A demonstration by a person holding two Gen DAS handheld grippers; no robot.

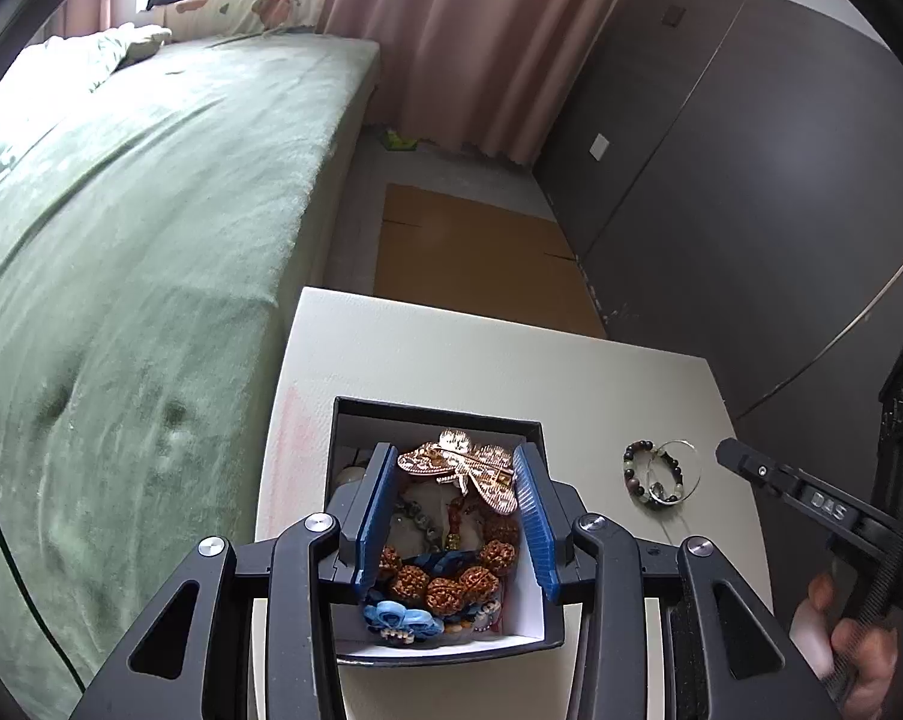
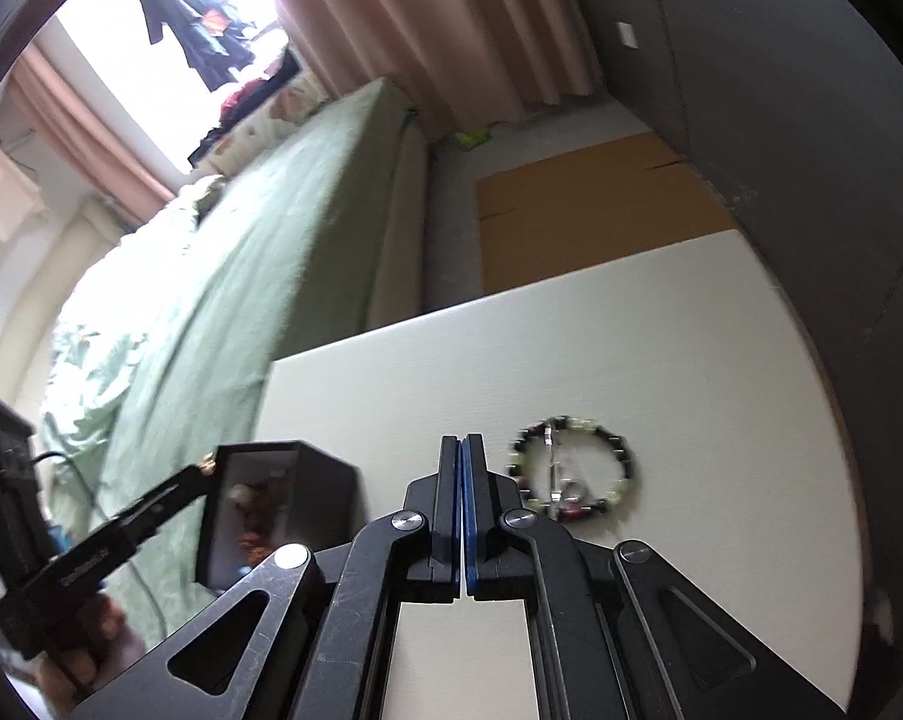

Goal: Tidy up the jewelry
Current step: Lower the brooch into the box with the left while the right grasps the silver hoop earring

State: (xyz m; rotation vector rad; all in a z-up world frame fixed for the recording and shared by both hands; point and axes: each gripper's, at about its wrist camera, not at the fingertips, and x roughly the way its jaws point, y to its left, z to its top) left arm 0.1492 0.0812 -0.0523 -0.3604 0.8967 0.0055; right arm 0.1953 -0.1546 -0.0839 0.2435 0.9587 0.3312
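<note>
**Operator:** Fingers first — my left gripper (image 1: 458, 483) has its blue pads (image 1: 372, 516) on either side of the gold butterfly brooch (image 1: 464, 468), and I judge it pinched between them, hanging just above the open black jewelry box (image 1: 436, 417). My right gripper (image 2: 463, 510) is clenched with nothing between its pads.

**Spotter:** Where is everything else?

**Operator:** Taking the box as the landmark: inside it are the brown rudraksha beads (image 1: 451, 576) and a blue fabric flower (image 1: 400, 615) near the front wall. Well to the right of the box, on the white tabletop (image 1: 487, 360), lies the beaded bracelet (image 1: 655, 471) with a thin silver ring (image 1: 691, 462) across it. In the right wrist view that bracelet (image 2: 571, 468) sits just ahead of the closed tips.

**Spotter:** What worries you?

**Operator:** Two things. The brooch looks held by its wing edges only, so a tilt of my wrist could let it pivot and drop crooked onto the heap, snagging its pin in the beads. And the box looks light — if my left fingers catch its wall on the way down or out, it may slide toward the table's left edge, beside the green bed (image 1: 151, 210).

**Spotter:** And the right side?

**Operator:** The view is blurred, so I cannot judge its height over the bracelet. Going in closed would only push the beads and ring away from the box.
</note>
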